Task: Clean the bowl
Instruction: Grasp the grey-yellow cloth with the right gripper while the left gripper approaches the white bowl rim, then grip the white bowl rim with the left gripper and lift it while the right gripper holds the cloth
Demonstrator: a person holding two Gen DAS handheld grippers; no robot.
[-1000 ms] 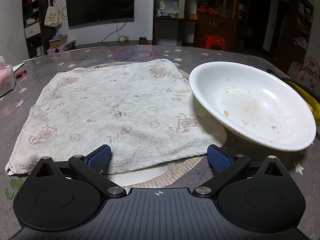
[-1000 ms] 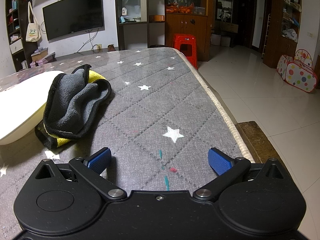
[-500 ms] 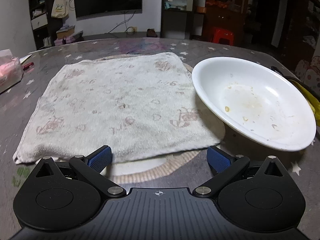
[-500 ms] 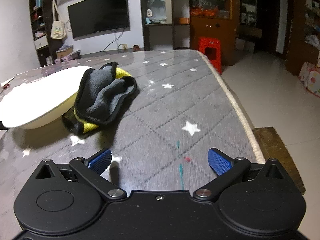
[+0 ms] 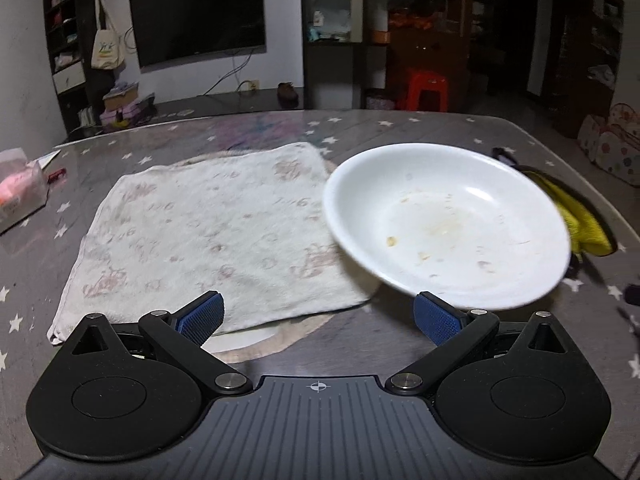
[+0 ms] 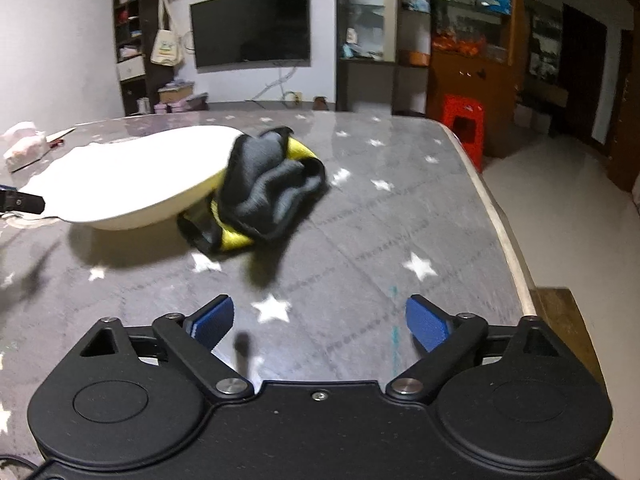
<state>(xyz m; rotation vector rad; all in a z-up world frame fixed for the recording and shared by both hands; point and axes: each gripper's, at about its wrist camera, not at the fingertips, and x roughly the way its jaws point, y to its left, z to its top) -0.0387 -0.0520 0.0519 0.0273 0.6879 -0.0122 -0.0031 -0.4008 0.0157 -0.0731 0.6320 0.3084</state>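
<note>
Two grippers hang over a grey, star-printed table (image 6: 360,240), and between their views sits one white bowl (image 5: 448,224), wide and shallow with a smooth glazed rim. Its inside is dirty: a pale brownish smear lies near the middle, a small yellow crumb sits left of it, and faint specks and streaks scatter toward the near side. A highlight shines on the far inner wall. The bowl stands on the table just right of a spread, stained white towel (image 5: 208,232), with its left rim overlapping the towel's right edge. On the bowl's far right side a crumpled grey and yellow cloth (image 6: 268,188) with black edging lies against it, touching the rim in the right wrist view. The left gripper (image 5: 318,316) has its blue pads spread wide with nothing between them; the near edge of the towel and the near rim of the bowl lie just beyond its fingertips. The right gripper (image 6: 320,322) also stands wide, though its jaws have just been closing a little, and only bare tabletop shows between its pads, well short of the cloth. A pink tissue pack (image 5: 20,192) rests at the table's far left.
</note>
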